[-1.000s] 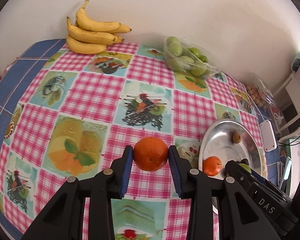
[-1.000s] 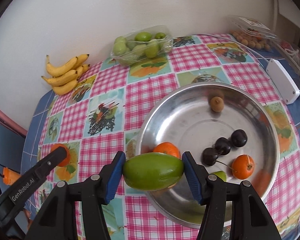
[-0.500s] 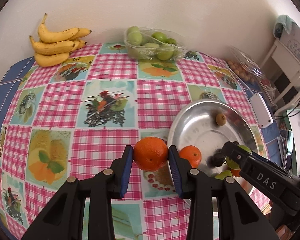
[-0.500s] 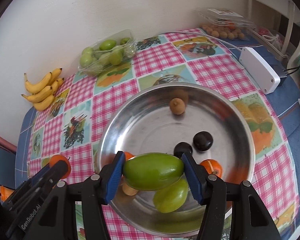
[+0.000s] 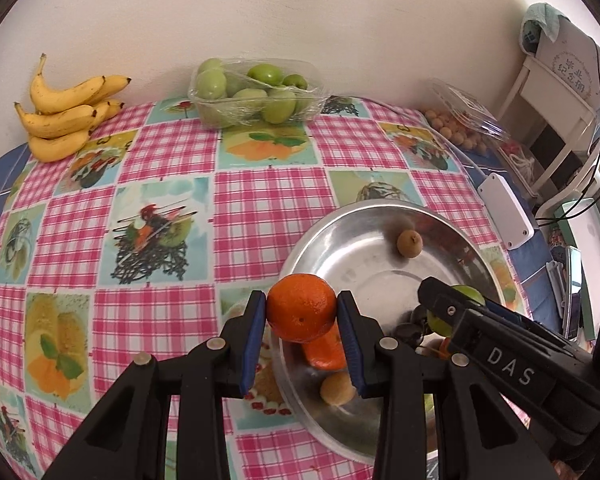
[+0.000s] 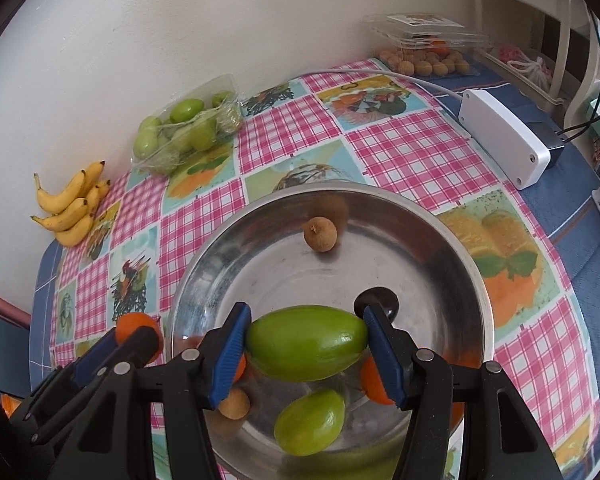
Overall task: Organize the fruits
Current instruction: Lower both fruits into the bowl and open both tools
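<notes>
My left gripper (image 5: 302,318) is shut on an orange (image 5: 301,306), held above the near-left rim of the steel bowl (image 5: 352,220). My right gripper (image 6: 305,344) is shut on a long green fruit (image 6: 306,342) and hangs over the bowl (image 6: 440,240). In the bowl lie another green fruit (image 6: 311,421), a brown longan (image 6: 319,234), a second longan (image 6: 235,403), a dark plum (image 6: 380,300) and an orange fruit (image 6: 374,380). From the right wrist view, the left gripper (image 6: 134,332) with its orange shows at the bowl's left.
A banana bunch (image 5: 66,112) and a wrapped tray of green fruits (image 5: 254,94) stand by the far wall. A clear box of longans (image 6: 428,46) and a white plastic box (image 6: 504,142) with a cable lie at the right. Chairs stand beyond the table's right edge.
Both grippers have travelled right over the table toward the bowl, fruits still gripped. The orange now hangs at the bowl's rim; the green fruit has moved from the rim to over the bowl's middle.
</notes>
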Action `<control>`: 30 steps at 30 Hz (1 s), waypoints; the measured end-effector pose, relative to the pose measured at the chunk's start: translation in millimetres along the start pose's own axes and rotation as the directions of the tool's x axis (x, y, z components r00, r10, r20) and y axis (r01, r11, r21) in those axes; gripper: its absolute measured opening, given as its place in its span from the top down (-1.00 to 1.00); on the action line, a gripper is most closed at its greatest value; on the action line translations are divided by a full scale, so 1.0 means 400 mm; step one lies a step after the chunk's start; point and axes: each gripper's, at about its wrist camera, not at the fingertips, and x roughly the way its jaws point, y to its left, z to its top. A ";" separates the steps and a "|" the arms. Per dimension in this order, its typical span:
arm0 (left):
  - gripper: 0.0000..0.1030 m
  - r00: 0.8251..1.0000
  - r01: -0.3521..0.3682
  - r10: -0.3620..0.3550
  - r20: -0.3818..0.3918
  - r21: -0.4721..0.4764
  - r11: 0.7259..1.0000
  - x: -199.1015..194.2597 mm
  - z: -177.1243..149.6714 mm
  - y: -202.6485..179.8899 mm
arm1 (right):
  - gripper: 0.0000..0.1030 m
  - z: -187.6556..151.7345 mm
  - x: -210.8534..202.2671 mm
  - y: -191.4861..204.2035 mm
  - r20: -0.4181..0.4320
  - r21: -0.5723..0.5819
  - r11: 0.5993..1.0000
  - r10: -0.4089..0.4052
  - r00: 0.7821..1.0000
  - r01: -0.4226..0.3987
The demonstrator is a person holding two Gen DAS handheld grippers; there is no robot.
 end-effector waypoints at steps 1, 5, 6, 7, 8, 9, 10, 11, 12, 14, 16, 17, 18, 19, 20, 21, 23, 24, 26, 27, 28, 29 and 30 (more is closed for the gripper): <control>0.27 1.000 0.003 -0.003 0.002 0.000 1.000 0.004 0.002 -0.004 | -0.20 0.002 0.003 -0.003 0.002 0.005 1.000 0.003 1.000 -0.003; 0.27 1.000 0.010 -0.010 0.007 0.007 1.000 0.019 0.014 -0.012 | -0.20 0.010 0.011 -0.013 0.013 0.018 1.000 -0.002 1.000 0.002; 0.27 1.000 0.013 -0.013 0.007 0.007 1.000 0.022 0.016 -0.013 | -0.20 0.013 0.012 -0.015 0.017 0.020 1.000 -0.001 1.000 0.000; 0.27 1.000 0.013 -0.013 0.004 0.006 1.000 0.027 0.017 -0.014 | -0.21 0.015 0.013 -0.018 0.021 0.024 1.000 0.000 1.000 -0.001; 0.27 1.000 0.014 -0.014 0.001 0.006 1.000 0.031 0.018 -0.013 | -0.21 0.017 0.014 -0.020 0.025 0.028 1.000 0.000 1.000 0.000; 0.27 1.000 0.016 -0.016 -0.004 0.003 1.000 0.037 0.018 -0.012 | -0.21 0.019 0.015 -0.021 0.028 0.031 1.000 -0.002 1.000 0.001; 0.27 1.000 0.019 -0.019 -0.007 -0.002 1.000 0.041 0.019 -0.010 | -0.20 0.021 0.018 -0.021 0.030 0.031 1.000 -0.003 1.000 0.002; 0.27 1.000 0.022 -0.023 -0.010 -0.009 1.000 0.046 0.019 -0.008 | -0.20 0.023 0.020 -0.021 0.033 0.031 1.000 -0.003 0.999 0.002; 0.27 1.000 0.024 -0.024 -0.012 -0.013 1.000 0.050 0.020 -0.006 | -0.21 0.025 0.022 -0.022 0.035 0.033 0.999 -0.001 0.999 0.000; 0.27 1.000 0.023 -0.023 -0.017 -0.020 1.000 0.056 0.021 -0.003 | -0.20 0.029 0.028 -0.020 0.034 0.034 0.999 0.000 0.999 -0.001; 0.27 0.999 0.024 -0.025 -0.021 -0.025 0.999 0.061 0.019 -0.001 | -0.20 0.028 0.033 -0.018 0.032 0.032 0.999 -0.002 0.999 0.001; 0.27 0.999 0.027 -0.028 -0.024 -0.029 0.999 0.063 0.019 0.001 | -0.20 0.029 0.036 -0.017 0.030 0.032 1.000 -0.002 1.000 0.001; 0.27 0.999 0.030 -0.031 -0.026 -0.032 0.999 0.064 0.019 0.002 | -0.20 0.029 0.038 -0.017 0.029 0.031 1.000 -0.003 1.000 0.002; 0.27 0.999 0.031 -0.032 -0.028 -0.034 0.999 0.065 0.018 0.002 | -0.20 0.029 0.039 -0.016 0.030 0.030 1.000 -0.004 1.000 0.003; 0.27 0.999 0.032 -0.033 -0.030 -0.036 0.999 0.066 0.018 0.003 | -0.21 0.028 0.040 -0.016 0.030 0.030 1.000 -0.005 1.000 0.004; 0.27 0.999 0.032 -0.033 -0.031 -0.037 0.999 0.067 0.017 0.003 | -0.21 0.028 0.040 -0.015 0.029 0.029 1.000 -0.005 1.000 0.004; 0.27 0.999 0.032 -0.034 -0.035 -0.042 0.999 0.068 0.018 0.002 | -0.21 0.028 0.043 -0.016 0.026 0.032 0.999 -0.004 1.000 0.003; 0.27 0.999 0.034 -0.036 -0.036 -0.045 0.998 0.068 0.018 0.003 | -0.21 0.028 0.045 -0.017 0.024 0.032 0.999 -0.002 1.000 0.001; 0.27 0.999 0.034 -0.036 -0.040 -0.050 0.998 0.070 0.019 0.005 | -0.21 0.027 0.045 -0.017 0.021 0.032 0.999 -0.004 1.000 0.004; 0.27 0.999 0.033 -0.036 -0.042 -0.053 0.998 0.071 0.019 0.005 | -0.21 0.026 0.046 -0.016 0.020 0.030 1.000 -0.008 1.000 0.007; 0.27 0.998 0.037 -0.040 -0.042 -0.057 0.998 0.071 0.018 0.007 | -0.21 0.025 0.046 -0.015 0.018 0.028 1.000 -0.012 1.000 0.012; 0.27 0.998 0.039 -0.042 -0.043 -0.060 0.997 0.071 0.018 0.008 | -0.21 0.025 0.047 -0.014 0.016 0.027 1.000 -0.013 1.000 0.013; 0.27 0.998 0.040 -0.043 -0.044 -0.062 0.997 0.070 0.018 0.009 | -0.21 0.025 0.047 -0.015 0.014 0.028 1.000 -0.012 1.000 0.011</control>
